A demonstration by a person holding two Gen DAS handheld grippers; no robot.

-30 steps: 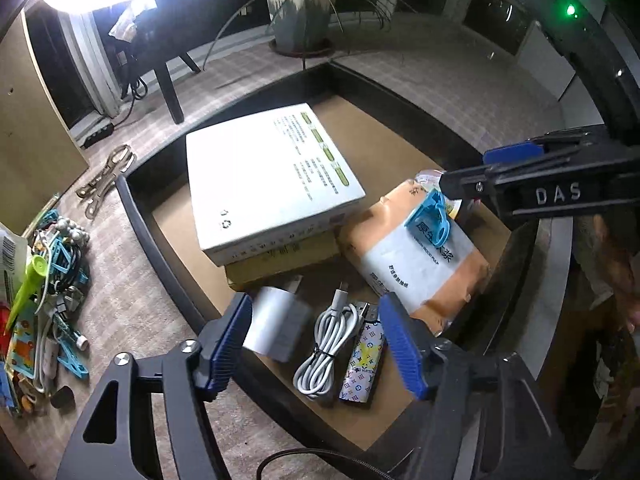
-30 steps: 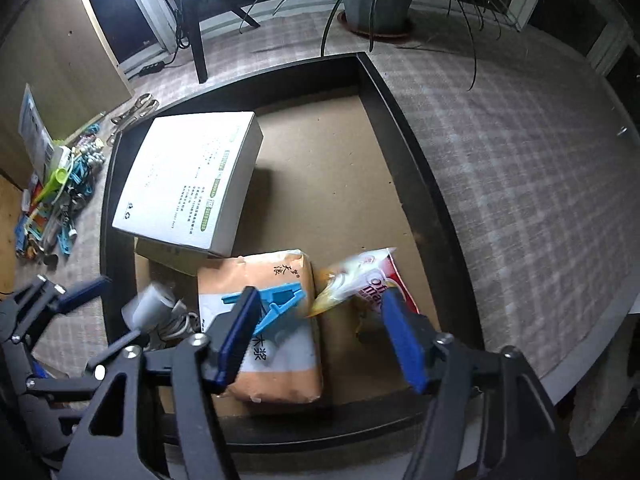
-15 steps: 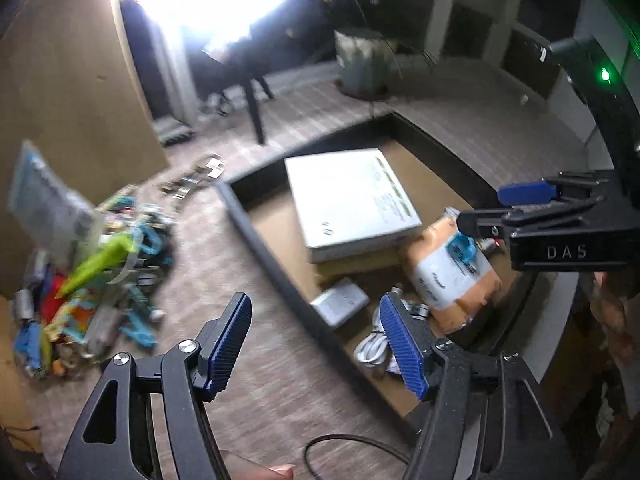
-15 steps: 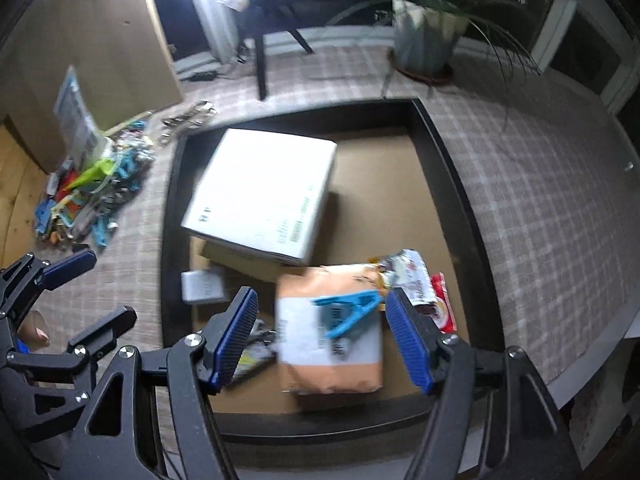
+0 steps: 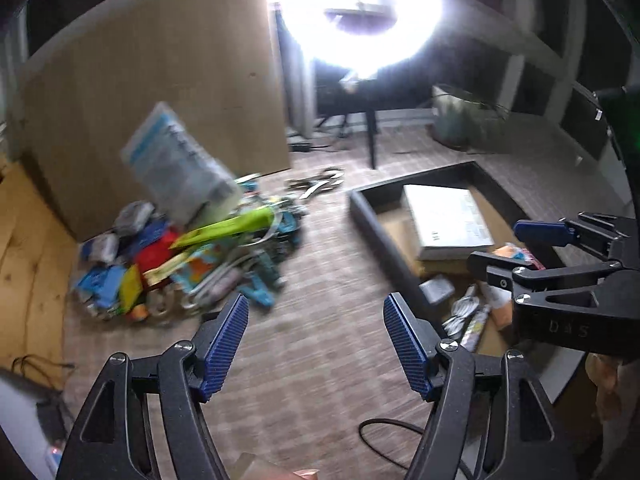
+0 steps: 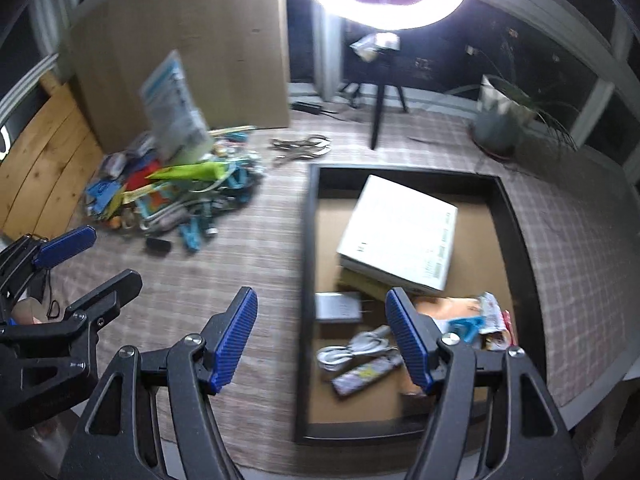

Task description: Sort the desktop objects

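Observation:
A pile of small mixed items point(image 5: 188, 252) lies on the checked cloth at the left; it also shows in the right wrist view point(image 6: 172, 192). A black tray point(image 6: 306, 240) on the right holds a white box point(image 6: 400, 236), a charger point(image 6: 338, 306), a coiled white cable point(image 6: 354, 350), a lighter point(image 6: 366, 372) and an orange packet with a blue clip point(image 6: 464, 326). My left gripper point(image 5: 316, 344) is open and empty above the cloth between pile and tray. My right gripper point(image 6: 322, 340) is open and empty over the tray's left rim.
A bright ring light on a tripod point(image 6: 384, 92) stands behind the tray. A potted plant point(image 6: 500, 120) sits at the back right. A brown board point(image 6: 188, 40) leans behind the pile. Metal clips point(image 6: 302, 148) lie beside the tray's far corner. A cable point(image 5: 396, 440) loops near me.
Both grippers have pulled back from the tray and swung left toward the pile. Both stay open and empty.

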